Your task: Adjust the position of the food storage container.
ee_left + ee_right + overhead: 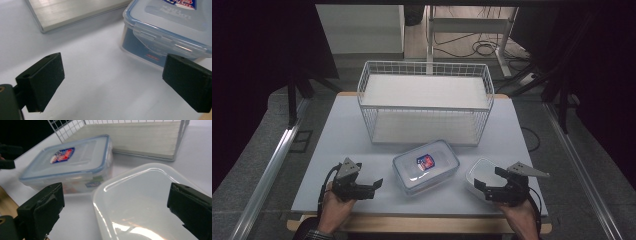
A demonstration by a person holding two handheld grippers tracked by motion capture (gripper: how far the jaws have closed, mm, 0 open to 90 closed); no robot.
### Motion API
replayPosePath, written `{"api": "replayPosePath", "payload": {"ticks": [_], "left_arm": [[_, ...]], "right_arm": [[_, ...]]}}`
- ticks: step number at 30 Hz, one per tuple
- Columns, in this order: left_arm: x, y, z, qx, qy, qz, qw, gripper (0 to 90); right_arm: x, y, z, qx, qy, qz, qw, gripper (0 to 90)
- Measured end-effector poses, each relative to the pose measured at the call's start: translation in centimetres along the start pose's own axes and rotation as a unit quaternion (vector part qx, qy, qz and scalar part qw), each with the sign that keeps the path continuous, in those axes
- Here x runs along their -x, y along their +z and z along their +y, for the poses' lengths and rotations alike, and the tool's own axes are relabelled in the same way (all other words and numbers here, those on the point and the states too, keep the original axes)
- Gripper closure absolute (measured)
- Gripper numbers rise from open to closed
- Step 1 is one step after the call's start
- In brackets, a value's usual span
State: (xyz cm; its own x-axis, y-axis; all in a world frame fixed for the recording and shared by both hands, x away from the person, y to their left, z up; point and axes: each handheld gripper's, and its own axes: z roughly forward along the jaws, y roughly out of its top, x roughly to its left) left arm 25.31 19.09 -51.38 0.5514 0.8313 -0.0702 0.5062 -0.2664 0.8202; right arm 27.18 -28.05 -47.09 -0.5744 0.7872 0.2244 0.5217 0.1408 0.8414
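1. A wire basket (425, 102) stands at the back of the surface (337, 145);
2. before it lies a lidded box (426, 166), near the middle;
3. right of the box lies an open tub (481, 172);
4. left tongs (374, 186) sit left of the box; right tongs (487, 181) over the tub.

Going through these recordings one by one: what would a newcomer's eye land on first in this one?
Probably the white wire basket, a two-level rack standing at the back of the white table. In front of it, mid-table, lies a clear rectangular plastic box with a blue-rimmed clip lid and a red-and-blue sticker. The open left gripper sits to its left, and the open right gripper hovers over a frosted white plastic container to its right.
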Motion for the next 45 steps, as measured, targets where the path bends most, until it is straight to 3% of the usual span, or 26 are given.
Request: {"api": "replayPosePath", "payload": {"ticks": [1, 2, 3, 5, 12, 24, 25, 27, 28, 33, 35, 36, 37, 38, 45], "left_arm": [[0.0, 0.0, 0.0, 0.000, 0.000, 0.000, 1.0000, 5.9], [0.4, 0.2, -0.2, -0.002, 0.025, 0.013, 0.9996, 6.9], [0.4, 0.2, -0.2, -0.002, 0.025, 0.013, 0.9996, 7.2], [0.9, 0.4, -0.3, -0.015, 0.058, 0.028, 0.9978, 7.8], [0.4, 0.1, -0.3, -0.006, 0.036, 0.014, 0.9992, 8.0], [0.2, 0.1, -0.4, -0.010, 0.034, 0.020, 0.9992, 6.9], [0.1, 0.1, -0.4, -0.010, 0.029, 0.024, 0.9992, 6.7], [0.0, 0.1, -0.4, -0.010, 0.027, 0.024, 0.9993, 6.7], [-0.1, 0.1, -0.5, -0.009, 0.023, 0.024, 0.9994, 6.7], [-0.3, 0.0, -0.5, -0.010, 0.020, 0.025, 0.9994, 6.6], [-0.3, 0.0, -0.5, -0.011, 0.020, 0.025, 0.9994, 6.6], [-0.3, 0.0, -0.5, -0.012, 0.020, 0.025, 0.9994, 6.6], [-0.3, 0.0, -0.5, -0.012, 0.020, 0.025, 0.9994, 6.6], [-0.3, 0.0, -0.5, -0.013, 0.020, 0.024, 0.9994, 6.6], [-0.4, 0.0, -0.6, -0.016, 0.017, 0.024, 0.9995, 6.7]], "right_arm": [[0.2, -0.1, -0.1, 0.000, -0.001, -0.001, 1.0000, 3.1], [0.3, -0.1, -0.1, -0.005, -0.004, -0.004, 1.0000, 3.3], [0.4, -0.2, -0.2, -0.007, -0.008, -0.008, 0.9999, 3.8], [0.5, -0.4, -0.3, -0.010, -0.013, -0.013, 0.9998, 4.4], [0.7, -0.3, -0.5, -0.020, -0.024, -0.023, 0.9992, 7.3], [-0.6, -0.5, 0.0, -0.029, -0.052, -0.025, 0.9979, 13.7], [-1.3, -0.7, 0.2, -0.027, -0.058, -0.015, 0.9978, 22.7], [-1.6, -0.8, 0.3, -0.026, -0.062, -0.011, 0.9977, 26.5], [-2.5, -0.8, 0.4, -0.032, -0.073, 0.004, 0.9968, 39.3], [-4.0, -0.5, 0.2, -0.064, -0.110, 0.027, 0.9915, 65.9], [-4.1, -0.4, 0.1, -0.069, -0.112, 0.031, 0.9908, 70.7], [-4.1, -0.3, -0.1, -0.086, -0.117, 0.036, 0.9888, 81.3], [-4.1, -0.3, -0.1, -0.086, -0.117, 0.036, 0.9888, 81.3], [-4.0, -0.1, -0.4, -0.102, -0.119, 0.041, 0.9868, 87.6], [-2.9, 0.3, -1.4, -0.145, -0.116, 0.028, 0.9822, 89.4]]}}
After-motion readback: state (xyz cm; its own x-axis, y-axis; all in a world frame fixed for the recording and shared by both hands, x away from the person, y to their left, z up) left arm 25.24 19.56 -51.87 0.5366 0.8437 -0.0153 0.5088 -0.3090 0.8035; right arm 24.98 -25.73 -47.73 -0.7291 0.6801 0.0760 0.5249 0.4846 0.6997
